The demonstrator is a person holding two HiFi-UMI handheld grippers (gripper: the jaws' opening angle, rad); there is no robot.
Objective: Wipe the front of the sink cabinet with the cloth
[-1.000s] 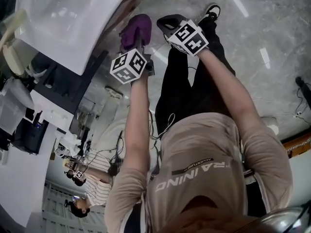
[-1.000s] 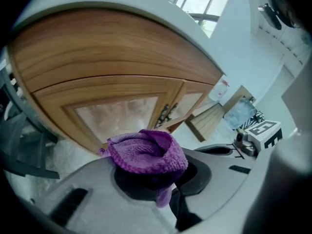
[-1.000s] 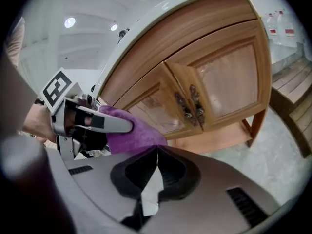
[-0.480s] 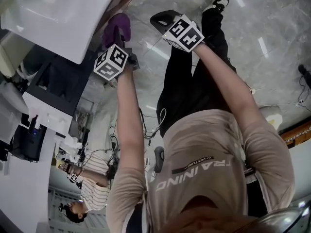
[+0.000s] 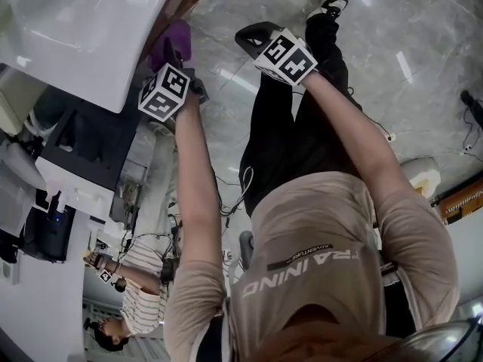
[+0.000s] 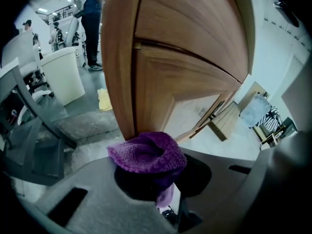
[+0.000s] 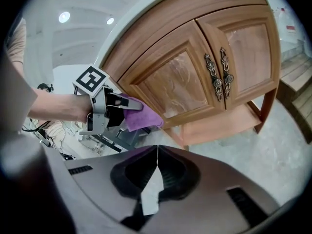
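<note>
A purple cloth (image 6: pixel 146 152) is bunched between the jaws of my left gripper (image 6: pixel 163 179), which is shut on it. The cloth presses against the lower left edge of the wooden sink cabinet (image 6: pixel 185 57). In the right gripper view, the left gripper (image 7: pixel 129 112) holds the cloth (image 7: pixel 144 117) at the cabinet's lower left corner, left of the two doors (image 7: pixel 195 77) with ornate handles (image 7: pixel 219 77). My right gripper (image 7: pixel 157 150) is shut, holds nothing and hangs back from the cabinet. From the head view, the left gripper (image 5: pixel 181 66) and cloth (image 5: pixel 179 36) sit under the white basin (image 5: pixel 83 21); the right gripper (image 5: pixel 249 35) is beside them.
The cabinet stands on legs over a grey marble floor (image 5: pixel 392 44). My own legs and a shoe (image 5: pixel 332 4) are to the right of the grippers. Cables (image 5: pixel 234 194) lie on the floor. A yellow rag (image 6: pixel 104 100), a white tub (image 6: pixel 58 77) and wooden planks (image 6: pixel 226 123) lie nearby. Other people (image 5: pixel 128 300) stand behind.
My left gripper has carried the cloth leftward, closer under the basin and against the cabinet. The right gripper has barely shifted.
</note>
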